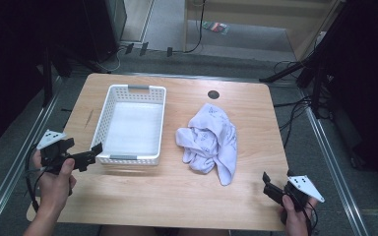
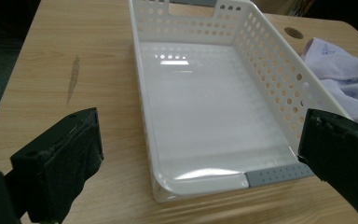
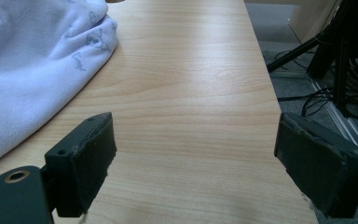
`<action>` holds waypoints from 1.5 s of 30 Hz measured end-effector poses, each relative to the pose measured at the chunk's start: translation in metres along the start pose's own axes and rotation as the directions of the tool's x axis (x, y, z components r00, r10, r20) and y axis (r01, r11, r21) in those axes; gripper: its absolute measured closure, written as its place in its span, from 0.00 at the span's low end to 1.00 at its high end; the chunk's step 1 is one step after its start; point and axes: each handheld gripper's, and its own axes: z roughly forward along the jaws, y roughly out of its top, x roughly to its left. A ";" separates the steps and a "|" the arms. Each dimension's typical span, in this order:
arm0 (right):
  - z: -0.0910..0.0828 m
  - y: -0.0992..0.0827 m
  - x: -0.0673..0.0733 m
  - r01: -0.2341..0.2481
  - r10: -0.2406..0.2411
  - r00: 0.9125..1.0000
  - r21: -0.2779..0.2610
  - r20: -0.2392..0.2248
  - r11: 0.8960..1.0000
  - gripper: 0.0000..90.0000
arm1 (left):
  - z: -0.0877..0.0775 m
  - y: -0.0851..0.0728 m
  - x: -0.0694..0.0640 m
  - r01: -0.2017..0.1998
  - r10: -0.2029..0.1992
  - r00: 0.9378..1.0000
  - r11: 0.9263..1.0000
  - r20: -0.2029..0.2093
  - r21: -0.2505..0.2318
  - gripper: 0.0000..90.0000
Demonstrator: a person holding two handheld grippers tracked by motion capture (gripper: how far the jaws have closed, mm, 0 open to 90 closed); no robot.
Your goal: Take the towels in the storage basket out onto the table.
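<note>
A pale lilac cloth (image 1: 209, 142) lies crumpled on the wooden counter (image 1: 177, 191), bunched into soft folds with a faint grey printed pattern and one corner trailing toward the person. It sits ahead and to the left of the right gripper (image 1: 271, 189), whose fingers (image 3: 86, 158) are spread wide over bare wood, touching nothing. A white perforated basket (image 1: 107, 105) with grey handle strips stands just ahead of the left gripper (image 1: 91, 155); its fingers (image 2: 65, 158) are also spread wide, with the basket's near end seen between them, and the cloth lies beyond the basket to their right.
</note>
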 end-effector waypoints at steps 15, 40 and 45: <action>-0.001 0.000 -0.001 -0.005 0.005 1.000 0.004 0.011 1.000 0.14 | -0.013 -0.055 0.046 0.060 -0.063 0.997 0.995 -0.039 -0.076 0.00; -0.001 0.000 -0.001 -0.002 0.002 1.000 0.003 0.000 1.000 0.14 | -0.007 -0.085 0.098 0.044 -0.051 0.991 0.997 -0.123 -0.057 0.00; -0.001 0.000 0.000 -0.001 0.001 1.000 0.007 -0.002 1.000 0.14 | -0.006 -0.087 0.098 0.050 -0.056 0.990 0.998 -0.132 -0.044 0.00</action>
